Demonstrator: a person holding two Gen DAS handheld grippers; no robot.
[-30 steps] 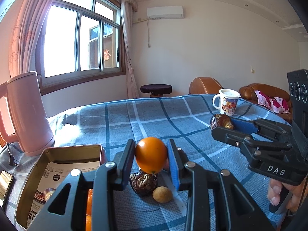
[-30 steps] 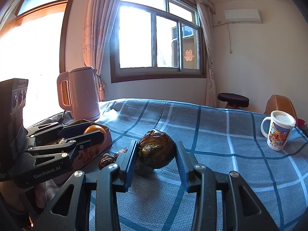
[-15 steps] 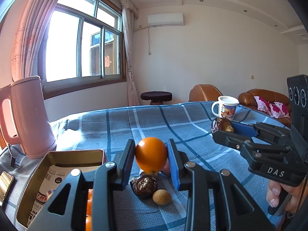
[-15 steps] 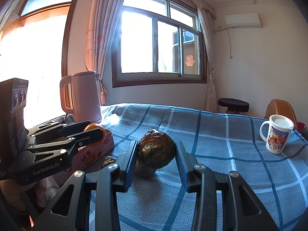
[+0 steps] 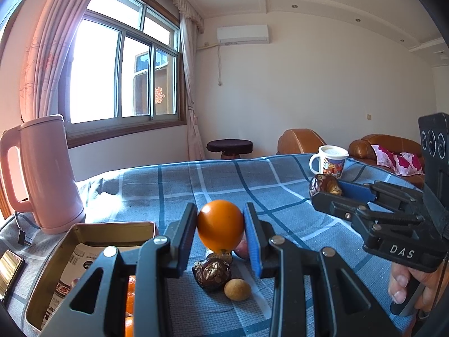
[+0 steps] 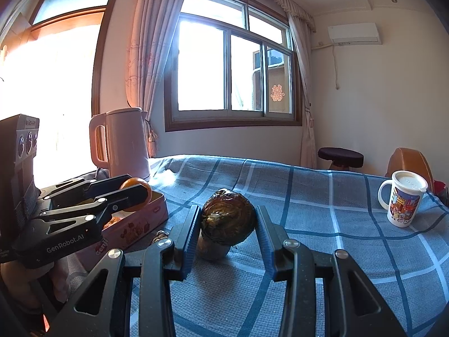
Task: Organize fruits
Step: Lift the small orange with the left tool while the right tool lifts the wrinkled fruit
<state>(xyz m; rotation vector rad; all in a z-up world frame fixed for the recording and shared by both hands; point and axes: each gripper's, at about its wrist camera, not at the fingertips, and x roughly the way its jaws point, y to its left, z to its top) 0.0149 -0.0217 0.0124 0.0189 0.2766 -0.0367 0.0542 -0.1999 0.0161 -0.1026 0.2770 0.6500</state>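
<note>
My left gripper [image 5: 220, 227] is shut on an orange [image 5: 220, 225], held above the blue checked tablecloth. Beneath it lie a dark wrinkled fruit [image 5: 212, 273], a small tan round fruit [image 5: 237, 289] and a reddish fruit [image 5: 242, 248], partly hidden. My right gripper [image 6: 228, 224] is shut on a dark brown wrinkled fruit [image 6: 228, 220]; the same fruit [image 5: 325, 184] and gripper [image 5: 327, 188] show at the right of the left wrist view. An open metal tin [image 5: 50, 278] at the lower left holds oranges [image 5: 129, 303]. The left gripper [image 6: 134, 193] with its orange [image 6: 137, 193] hangs over that tin [image 6: 134, 229].
A pink kettle [image 5: 46, 174] stands behind the tin. A lidded printed mug [image 5: 329, 160] sits far right on the table [image 5: 196, 185]. A phone [image 5: 8, 271] lies at the left edge. A hand [image 5: 407, 283] holds the right gripper's grip. Brown sofa and stool stand beyond.
Both cameras have tilted slightly upward, so more ceiling shows. Both grippers keep their fruits and the fruits on the cloth have not moved.
</note>
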